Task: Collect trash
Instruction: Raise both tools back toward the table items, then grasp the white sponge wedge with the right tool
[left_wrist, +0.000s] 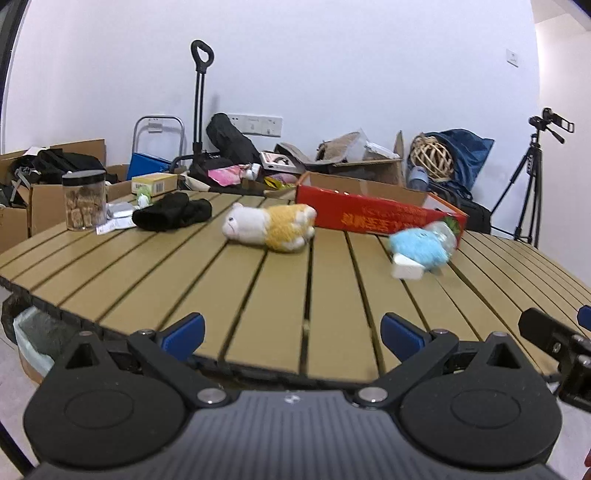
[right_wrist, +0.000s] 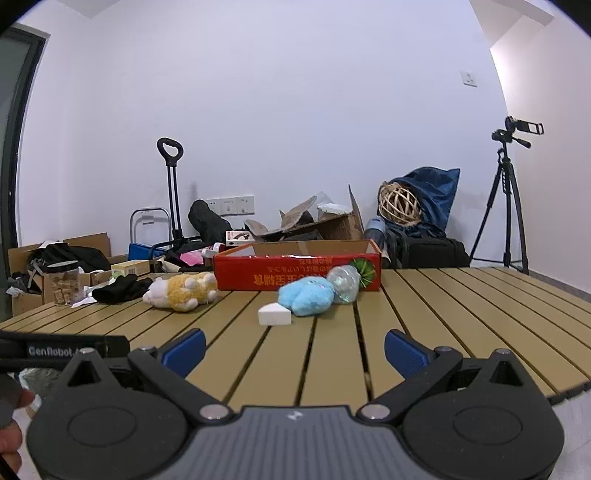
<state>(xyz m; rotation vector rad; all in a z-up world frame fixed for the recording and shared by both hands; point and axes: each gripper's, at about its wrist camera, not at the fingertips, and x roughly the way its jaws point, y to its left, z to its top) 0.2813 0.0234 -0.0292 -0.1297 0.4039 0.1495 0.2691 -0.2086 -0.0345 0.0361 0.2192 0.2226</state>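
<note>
Tan slatted table (right_wrist: 461, 306): holds everything listed, both grippers low at its near edge
Left gripper (left_wrist: 292, 334): blue pads spread wide, nothing between them
Right gripper (right_wrist: 294, 350): jaws wide apart, holding nothing
White wedge (right_wrist: 275, 314): mid-table, just beside the blue plush toy (right_wrist: 306, 295)
Crushed clear bottle (right_wrist: 343, 284): touching the blue plush, against the red cardboard box (right_wrist: 295, 273)
Yellow-and-white plush (left_wrist: 271, 226): on its side, left of the red box
Black cloth (left_wrist: 171, 211): far left, near a clear jar (left_wrist: 84, 199) with a black lid
Trash bin (left_wrist: 33, 336): lined, below the table's left edge
</note>
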